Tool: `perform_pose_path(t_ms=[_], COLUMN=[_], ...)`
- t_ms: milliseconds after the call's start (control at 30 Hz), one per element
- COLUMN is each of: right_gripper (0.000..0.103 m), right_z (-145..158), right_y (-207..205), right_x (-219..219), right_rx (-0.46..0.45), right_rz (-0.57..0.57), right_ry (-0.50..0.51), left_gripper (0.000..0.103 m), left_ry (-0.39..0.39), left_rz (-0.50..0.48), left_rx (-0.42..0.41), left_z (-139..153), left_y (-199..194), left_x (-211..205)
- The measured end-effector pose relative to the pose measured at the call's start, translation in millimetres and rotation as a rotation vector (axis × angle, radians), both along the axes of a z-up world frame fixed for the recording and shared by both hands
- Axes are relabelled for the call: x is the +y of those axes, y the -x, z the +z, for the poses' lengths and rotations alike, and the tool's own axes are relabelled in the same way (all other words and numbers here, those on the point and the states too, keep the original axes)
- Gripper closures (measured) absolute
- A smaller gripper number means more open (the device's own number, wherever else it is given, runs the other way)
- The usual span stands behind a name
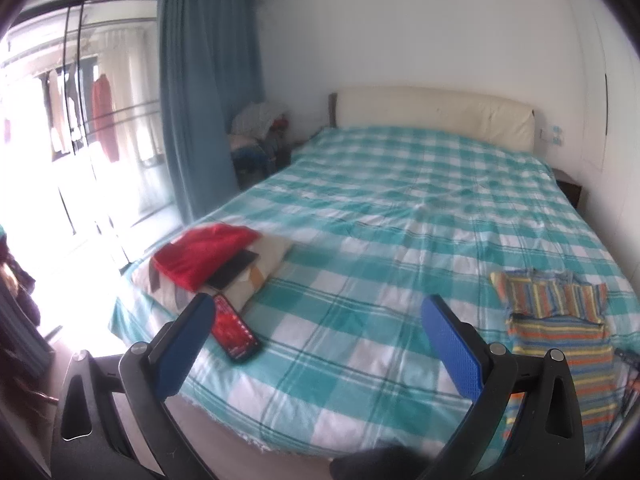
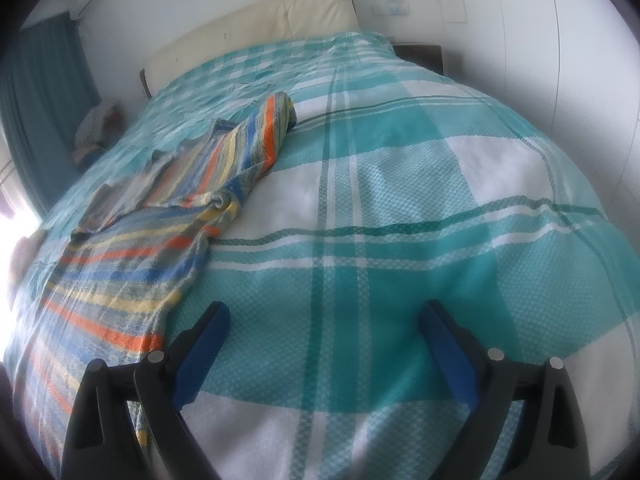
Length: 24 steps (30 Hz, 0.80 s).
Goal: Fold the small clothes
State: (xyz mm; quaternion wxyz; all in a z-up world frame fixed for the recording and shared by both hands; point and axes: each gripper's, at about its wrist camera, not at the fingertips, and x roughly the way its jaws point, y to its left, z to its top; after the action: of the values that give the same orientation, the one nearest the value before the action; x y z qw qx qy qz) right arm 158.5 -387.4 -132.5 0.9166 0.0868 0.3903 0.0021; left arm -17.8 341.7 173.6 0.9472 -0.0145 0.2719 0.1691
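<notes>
A small striped shirt (image 1: 560,336) in orange, blue, yellow and grey lies spread on the teal-and-white checked bed cover (image 1: 380,208), at the right in the left wrist view. It also shows in the right wrist view (image 2: 132,252), to the left of my right gripper (image 2: 324,316), with one sleeve (image 2: 256,136) stretched toward the headboard. My right gripper is open and empty, low over the cover, just right of the shirt's hem. My left gripper (image 1: 316,308) is open and empty above the bed's near edge, left of the shirt.
A red garment (image 1: 204,252) lies on a patterned pillow (image 1: 256,268) at the bed's left corner, with a dark tablet (image 1: 234,270) and a phone (image 1: 236,332) beside it. A cream headboard (image 1: 432,110), blue curtain (image 1: 204,112), cluttered chair (image 1: 260,136) and nightstand (image 2: 420,54) surround the bed.
</notes>
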Motion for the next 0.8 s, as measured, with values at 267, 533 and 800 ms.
perform_pose_path(t_ms=[267, 533, 800], right_gripper=[0.009, 0.009, 0.009], right_z=[39, 73, 58], right_y=[28, 70, 127], right_x=[2, 8, 38], right_rx=[-0.13, -0.048, 0.222], right_rz=[-0.034, 0.03, 0.186], right_ry=[0.016, -0.095, -0.165], left_gripper=[0.001, 0.001, 0.003], left_ry=[0.308, 0.414, 0.405], left_rz=[-0.233, -0.421, -0.445], left_rx=[0.201, 0.34, 0.477], left_z=[-153, -228, -275], left_y=[-50, -74, -72], left_x=[-89, -180, -195])
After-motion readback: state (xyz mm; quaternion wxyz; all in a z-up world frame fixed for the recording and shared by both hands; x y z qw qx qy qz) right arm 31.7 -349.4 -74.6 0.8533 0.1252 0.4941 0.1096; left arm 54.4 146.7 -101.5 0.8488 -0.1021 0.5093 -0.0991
